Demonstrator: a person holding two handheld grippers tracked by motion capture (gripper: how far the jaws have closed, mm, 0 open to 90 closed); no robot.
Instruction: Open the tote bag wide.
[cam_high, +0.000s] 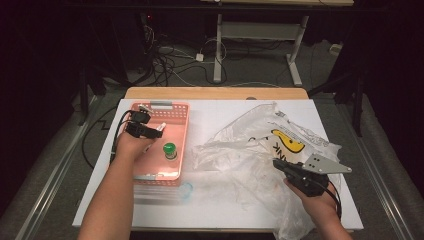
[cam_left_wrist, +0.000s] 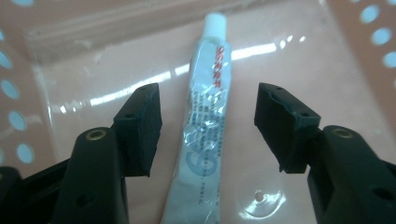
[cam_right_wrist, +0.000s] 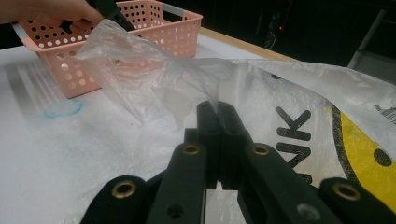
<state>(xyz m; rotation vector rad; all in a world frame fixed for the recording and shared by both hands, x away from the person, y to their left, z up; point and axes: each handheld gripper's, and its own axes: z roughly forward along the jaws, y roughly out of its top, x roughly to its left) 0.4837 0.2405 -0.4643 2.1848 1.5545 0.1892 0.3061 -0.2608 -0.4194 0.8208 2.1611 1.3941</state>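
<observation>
A pink perforated basket (cam_high: 176, 107) stands on the white table at the left. My left gripper (cam_high: 159, 128) reaches into it and is open. In the left gripper view a white and blue tube (cam_left_wrist: 211, 70) lies on the basket floor (cam_left_wrist: 317, 60) between the jaws of my left gripper (cam_left_wrist: 209, 112), and neither pad touches it. A green-capped bottle (cam_high: 170, 150) stands in the basket nearer the person. At the right my right gripper (cam_high: 278, 165) is shut on a fold of the crumpled clear plastic bag (cam_high: 250, 145). In the right gripper view my right gripper (cam_right_wrist: 217, 112) pinches the bag (cam_right_wrist: 289, 84).
A small blue-rimmed clear disc (cam_high: 186, 190) lies on the table in front of the basket. The bag with yellow and black print (cam_high: 290, 142) covers the right half. The table's front edge (cam_high: 215, 229) is near both forearms. The basket (cam_right_wrist: 177, 32) shows far left in the right gripper view.
</observation>
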